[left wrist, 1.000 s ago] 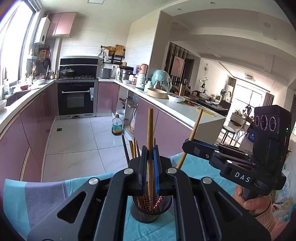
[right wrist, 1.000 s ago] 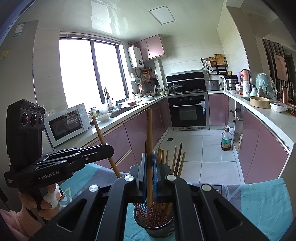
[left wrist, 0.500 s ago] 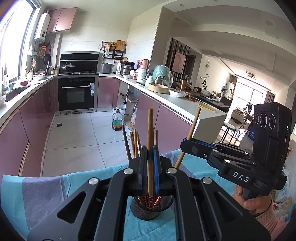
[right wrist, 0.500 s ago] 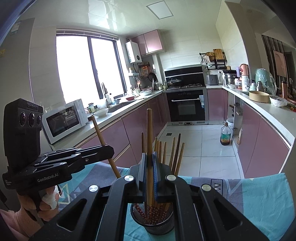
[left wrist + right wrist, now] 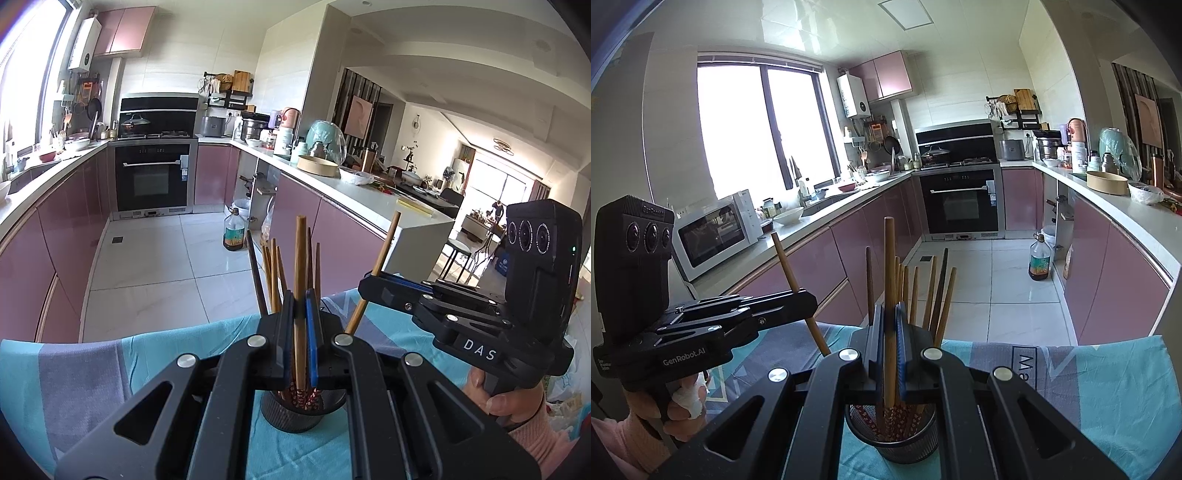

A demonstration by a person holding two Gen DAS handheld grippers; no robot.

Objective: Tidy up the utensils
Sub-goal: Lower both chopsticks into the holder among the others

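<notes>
- The left tongs (image 5: 301, 325) stay clamped on one wooden chopstick (image 5: 300, 266), upright, its lower end now sunk into the mesh holder (image 5: 295, 417) just below them.
- The right tongs (image 5: 891, 332) likewise keep a second chopstick (image 5: 889, 266) pinched over the same holder (image 5: 897, 443).
- Little has shifted; both sticks have edged lower, so release looks next.
- The holder stands on the cloth-covered counter (image 5: 1108, 387).

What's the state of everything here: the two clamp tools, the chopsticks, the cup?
Left gripper: jaws shut on a chopstick, upright.
Right gripper: jaws shut on another chopstick, upright.
Mesh cup: standing on the cloth, holding many chopsticks.
Oven door: closed.
</notes>
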